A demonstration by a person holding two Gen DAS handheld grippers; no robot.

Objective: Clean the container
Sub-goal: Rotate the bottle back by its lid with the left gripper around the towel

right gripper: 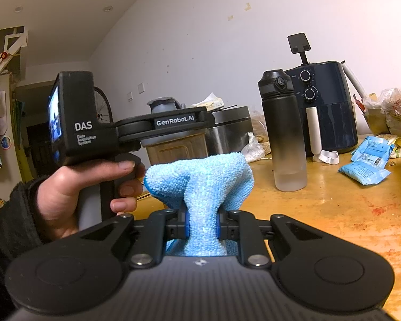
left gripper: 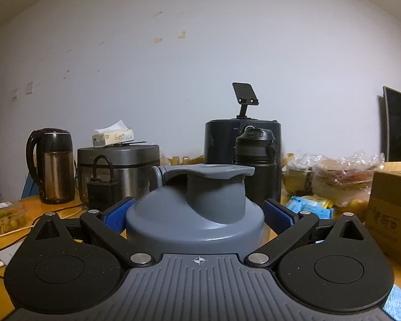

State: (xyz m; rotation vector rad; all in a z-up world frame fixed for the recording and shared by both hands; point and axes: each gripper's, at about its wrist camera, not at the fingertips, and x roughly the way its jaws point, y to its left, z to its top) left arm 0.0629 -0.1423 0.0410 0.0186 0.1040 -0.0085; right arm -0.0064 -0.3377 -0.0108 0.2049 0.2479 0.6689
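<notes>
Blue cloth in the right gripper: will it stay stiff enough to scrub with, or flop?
Likely floppy: the blue cloth bulges and folds over beyond the right gripper, which is shut on it. Its looped pile looks soft and grippy, so it probably won't slip out. Expect it to bend against the grey-lidded container.

"DAS Data Acquisition System" on handheld device body (right gripper: 77,123) at 9 o'clock, "GenRobot.AI" on its flat arm (right gripper: 175,121) toward centre, cardboard box (left gripper: 390,208) print at 3 o'clock unreadable

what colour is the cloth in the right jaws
Light blue, a fluffy microfibre cloth. It shows best in the right wrist view.
</notes>
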